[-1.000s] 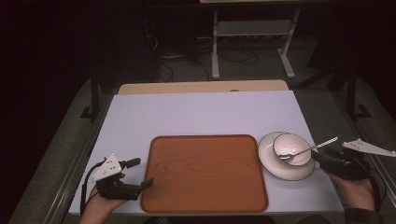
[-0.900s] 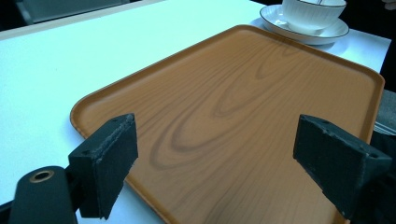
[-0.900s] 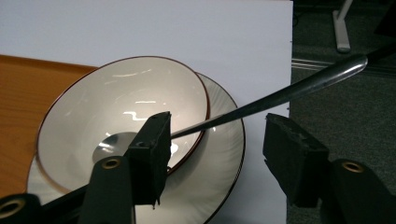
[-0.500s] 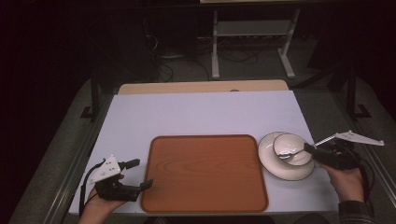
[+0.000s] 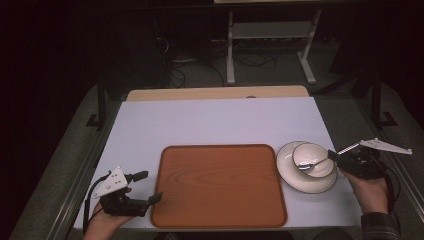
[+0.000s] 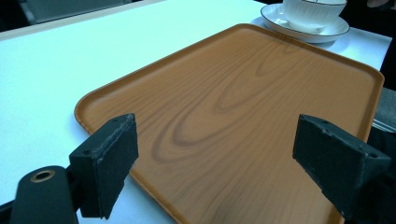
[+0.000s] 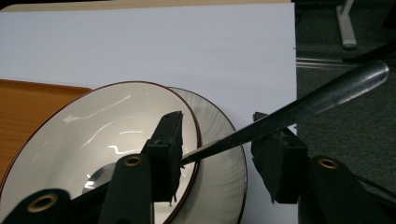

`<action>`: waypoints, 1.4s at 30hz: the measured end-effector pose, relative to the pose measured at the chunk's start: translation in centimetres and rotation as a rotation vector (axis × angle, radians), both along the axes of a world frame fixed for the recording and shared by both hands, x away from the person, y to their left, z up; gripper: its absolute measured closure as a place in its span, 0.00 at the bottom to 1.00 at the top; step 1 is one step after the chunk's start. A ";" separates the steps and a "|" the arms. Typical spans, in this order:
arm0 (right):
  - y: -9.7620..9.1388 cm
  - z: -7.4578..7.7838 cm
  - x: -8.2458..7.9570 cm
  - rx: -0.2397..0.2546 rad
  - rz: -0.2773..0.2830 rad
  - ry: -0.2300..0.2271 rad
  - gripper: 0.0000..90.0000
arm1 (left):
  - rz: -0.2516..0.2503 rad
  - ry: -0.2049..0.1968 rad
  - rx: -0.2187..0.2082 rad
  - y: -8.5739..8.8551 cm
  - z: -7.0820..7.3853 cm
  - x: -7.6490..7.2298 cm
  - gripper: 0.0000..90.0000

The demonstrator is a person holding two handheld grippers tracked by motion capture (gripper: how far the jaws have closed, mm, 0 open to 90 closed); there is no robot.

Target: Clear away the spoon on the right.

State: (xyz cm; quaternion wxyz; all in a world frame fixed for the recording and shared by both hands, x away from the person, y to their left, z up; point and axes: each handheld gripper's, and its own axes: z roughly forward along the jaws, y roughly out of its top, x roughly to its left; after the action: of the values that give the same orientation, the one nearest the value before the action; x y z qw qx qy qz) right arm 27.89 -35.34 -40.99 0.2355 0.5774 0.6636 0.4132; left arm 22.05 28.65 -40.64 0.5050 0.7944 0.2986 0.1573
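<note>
A white bowl (image 5: 316,152) (image 7: 93,126) stands on a white saucer (image 5: 287,172) (image 7: 226,158) at the table's right, beside a brown wooden tray (image 5: 220,185) (image 6: 233,93). A metal spoon (image 5: 312,164) (image 7: 327,95) lies in the bowl, its handle sticking out over the rim to the right. My right gripper (image 5: 332,156) (image 7: 217,135) is at the bowl's right rim. Its jaws stand partway apart astride the spoon handle, which touches both. My left gripper (image 5: 149,186) (image 6: 215,140) is open and holds nothing, its jaws wide apart at the tray's near-left corner.
The white table top (image 5: 215,125) stretches behind the tray to a wooden strip at its far edge. Its right edge runs close beside the saucer. In the left gripper view the bowl (image 6: 313,9) and saucer (image 6: 280,21) lie beyond the tray's far corner.
My right gripper has moved up and left, from beside the saucer to the spoon handle at the bowl's rim. The spoon, the bowl and my left gripper have stayed where they were.
</note>
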 end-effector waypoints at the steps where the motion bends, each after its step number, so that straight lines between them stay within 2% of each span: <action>1: 0.0 0.1 -0.1 -0.004 -0.003 -0.002 0.62 | 0.000 -0.001 -0.001 0.0 0.0 0.0 0.15; 9: 0.0 0.6 -0.3 -0.027 -0.011 -0.032 0.72 | 0.006 0.003 0.001 0.3 0.0 0.0 0.15; 21: 0.4 1.5 -0.7 -0.058 -0.002 -0.086 0.79 | 0.031 0.010 0.018 0.9 0.0 0.1 0.15; 33: 0.8 2.8 -1.0 -0.039 0.019 -0.154 0.89 | 0.034 0.008 0.035 0.9 0.0 0.1 0.14; 36: 1.0 3.2 -1.0 -0.044 0.039 -0.180 0.91 | 0.036 0.008 0.033 1.1 0.0 0.2 0.14; 42: 1.6 3.8 -0.8 -0.040 0.081 -0.203 0.97 | 0.043 0.005 0.028 1.2 0.1 0.2 0.14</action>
State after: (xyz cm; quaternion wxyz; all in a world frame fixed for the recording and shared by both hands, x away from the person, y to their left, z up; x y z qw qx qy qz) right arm 27.11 -33.79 -37.15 0.2963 0.5005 0.6671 0.4655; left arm 22.21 29.83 -40.54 0.4895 0.7952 0.3146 0.1704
